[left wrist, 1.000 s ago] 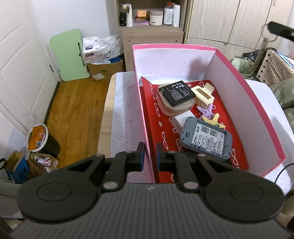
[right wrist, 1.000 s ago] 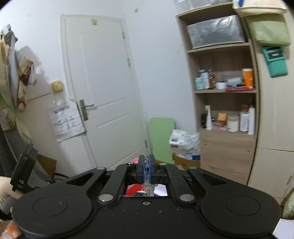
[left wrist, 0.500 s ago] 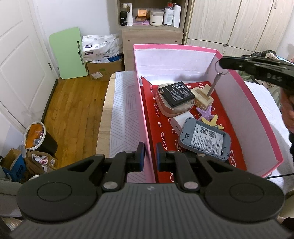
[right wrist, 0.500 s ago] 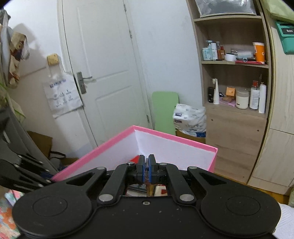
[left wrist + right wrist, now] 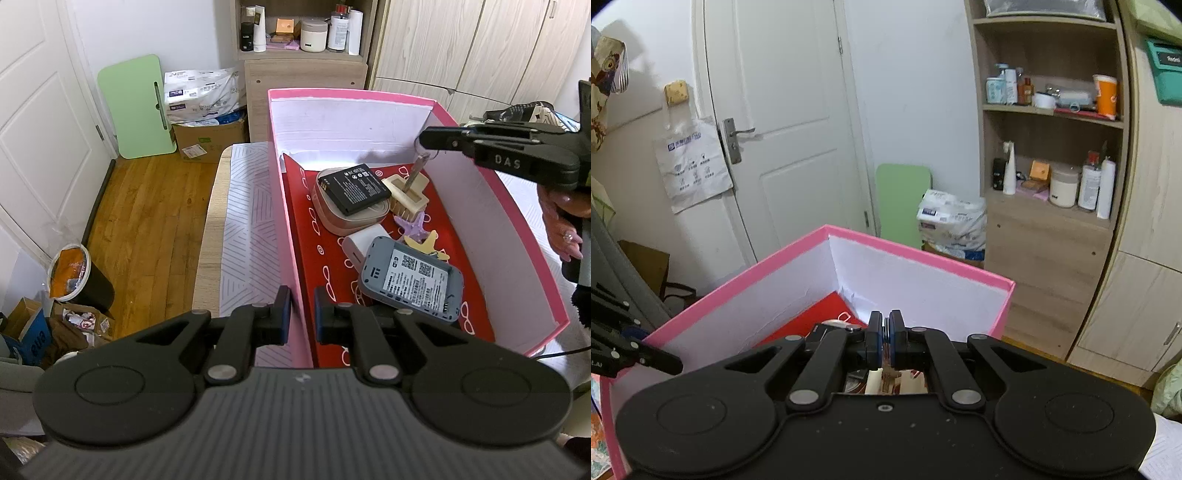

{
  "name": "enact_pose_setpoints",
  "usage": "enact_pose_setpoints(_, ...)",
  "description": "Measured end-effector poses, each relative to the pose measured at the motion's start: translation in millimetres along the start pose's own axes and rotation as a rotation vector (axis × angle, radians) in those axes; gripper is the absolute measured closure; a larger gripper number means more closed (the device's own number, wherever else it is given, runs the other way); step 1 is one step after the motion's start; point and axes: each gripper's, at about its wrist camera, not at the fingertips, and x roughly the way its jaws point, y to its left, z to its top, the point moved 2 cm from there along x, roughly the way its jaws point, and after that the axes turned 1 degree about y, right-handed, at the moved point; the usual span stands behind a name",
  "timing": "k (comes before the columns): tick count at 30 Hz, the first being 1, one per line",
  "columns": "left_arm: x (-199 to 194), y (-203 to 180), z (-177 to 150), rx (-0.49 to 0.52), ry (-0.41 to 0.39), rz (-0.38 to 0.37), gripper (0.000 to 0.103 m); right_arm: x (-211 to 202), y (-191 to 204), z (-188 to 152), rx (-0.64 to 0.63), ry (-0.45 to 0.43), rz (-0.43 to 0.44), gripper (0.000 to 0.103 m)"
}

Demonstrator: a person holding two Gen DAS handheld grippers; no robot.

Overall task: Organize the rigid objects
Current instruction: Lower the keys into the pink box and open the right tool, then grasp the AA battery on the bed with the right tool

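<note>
Left claw (image 5: 302, 310): fingers apart, straddling the near-left wall of the pink box (image 5: 293, 236), one finger outside, one inside.
Right claw (image 5: 885, 341): pressed together on a key (image 5: 416, 171), which hangs over the far right part of the box.
Key: its tip points down at the cream hair clip (image 5: 406, 197); contact cannot be told.
Box: sits on the white patterned surface (image 5: 247, 236), red lining inside.
Inside: black battery (image 5: 355, 187) atop a beige round case (image 5: 341, 219) near the far wall; grey router (image 5: 410, 280) by the near right corner, white charger (image 5: 360, 245) just beside it.
</note>
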Motion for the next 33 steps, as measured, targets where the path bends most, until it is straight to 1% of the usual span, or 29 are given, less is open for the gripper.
enact_pose_setpoints(2,0.1,0.1,0.0,0.000,0.000,0.000,0.093,3.9,1.6,-0.3,-0.006,0.016,0.006,0.098)
enact_pose_setpoints(3,0.0,0.1,0.0,-0.001,0.000,0.000,0.093,5.2,2.1,-0.6,-0.005,0.018,0.007,0.095)
enact_pose_setpoints(4,0.0,0.2,0.0,-0.001,0.000,0.000,0.093,3.8,2.0,-0.5,0.001,0.006,0.005,0.092)
enact_pose_setpoints(7,1.0,-0.6,0.3,-0.001,0.000,-0.002,0.093,-6.5,-0.1,2.1,0.025,-0.020,0.008,0.092)
enact_pose_setpoints(10,0.9,-0.1,-0.2,-0.005,-0.001,-0.007,0.093,-29.5,-2.5,3.9,0.039,-0.056,0.006,0.089)
enact_pose_setpoints(12,0.6,-0.8,-0.8,-0.004,-0.003,-0.006,0.093,-48.3,-5.3,2.2,0.050,-0.079,0.004,0.082)
enact_pose_setpoints(15,0.4,0.3,-2.0,-0.006,-0.006,-0.005,0.093,-77.4,-11.5,-4.9,0.073,-0.089,-0.005,0.080)
enact_pose_setpoints(19,0.3,0.0,-2.2,-0.006,-0.007,-0.003,0.093,-106.9,-25.6,-24.9,0.098,-0.057,-0.063,0.079)
enact_pose_setpoints(25,0.4,0.3,-1.0,0.000,-0.004,0.002,0.093,-130.4,-51.9,-60.1,0.161,0.009,-0.136,0.079)
enact_pose_setpoints(28,0.5,-0.3,-0.7,0.004,-0.002,0.007,0.093,-131.3,-62.9,-80.3,0.193,0.041,-0.144,0.078)
enact_pose_setpoints(30,0.9,0.5,0.7,-0.003,0.004,0.006,0.093,-124.7,-71.1,-93.9,0.218,0.064,-0.132,0.078)
enact_pose_setpoints(33,1.4,-0.4,1.4,0.002,0.010,0.011,0.093,-108.4,-80.8,-105.8,0.221,0.098,-0.121,0.078)
